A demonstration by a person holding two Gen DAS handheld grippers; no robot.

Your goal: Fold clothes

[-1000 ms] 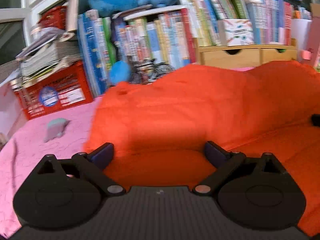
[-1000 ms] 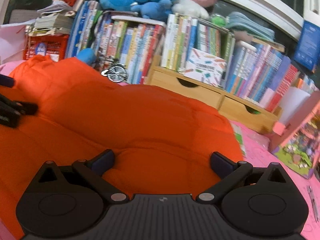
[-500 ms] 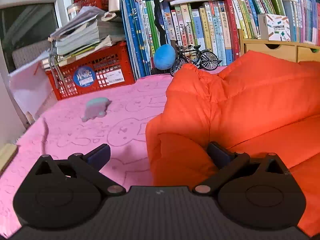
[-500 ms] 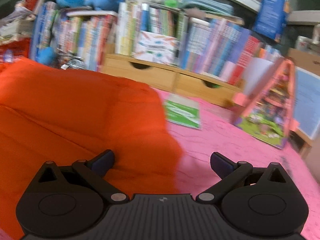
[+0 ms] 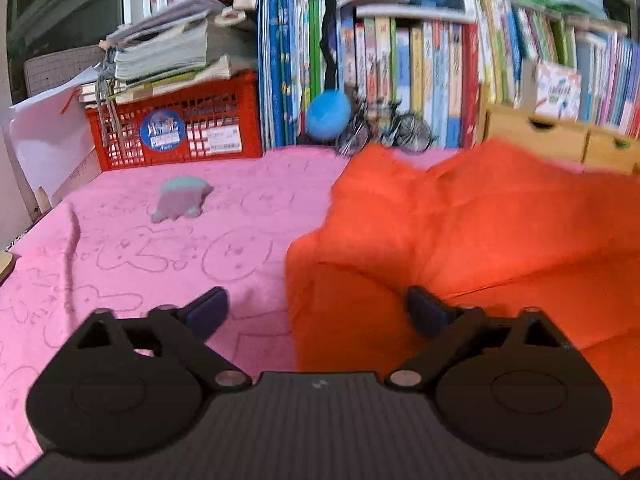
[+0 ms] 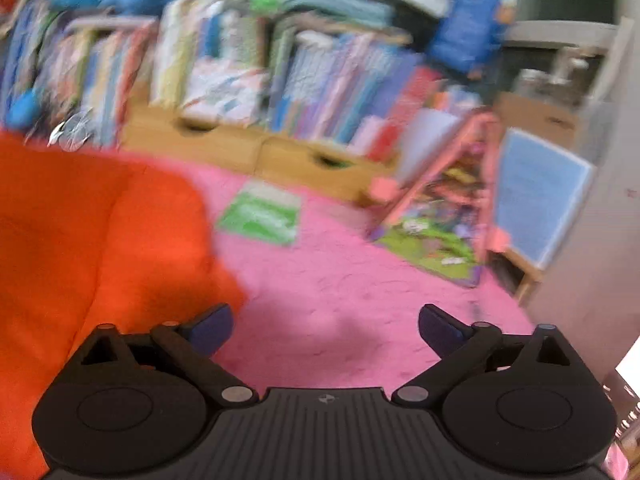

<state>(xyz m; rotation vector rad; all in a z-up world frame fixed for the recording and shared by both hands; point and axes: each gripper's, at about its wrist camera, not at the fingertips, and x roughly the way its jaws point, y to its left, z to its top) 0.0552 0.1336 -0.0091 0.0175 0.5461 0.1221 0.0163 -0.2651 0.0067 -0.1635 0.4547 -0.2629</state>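
Both grippers swung outward off orange jacket (image 5: 480,232). Jacket: puffy, bunched on pink blanket (image 5: 160,248). Left gripper (image 5: 318,308) spread, straddling jacket edge; right gripper (image 6: 326,326) spread, jacket at left finger. Red crate (image 5: 180,128) beyond, papers stacked on top.

Right gripper (image 6: 325,330) jaws wide apart, nothing between. Orange garment (image 6: 100,240) at left on pink cloth (image 6: 340,280); green booklet (image 6: 262,216) beyond. View blurred.
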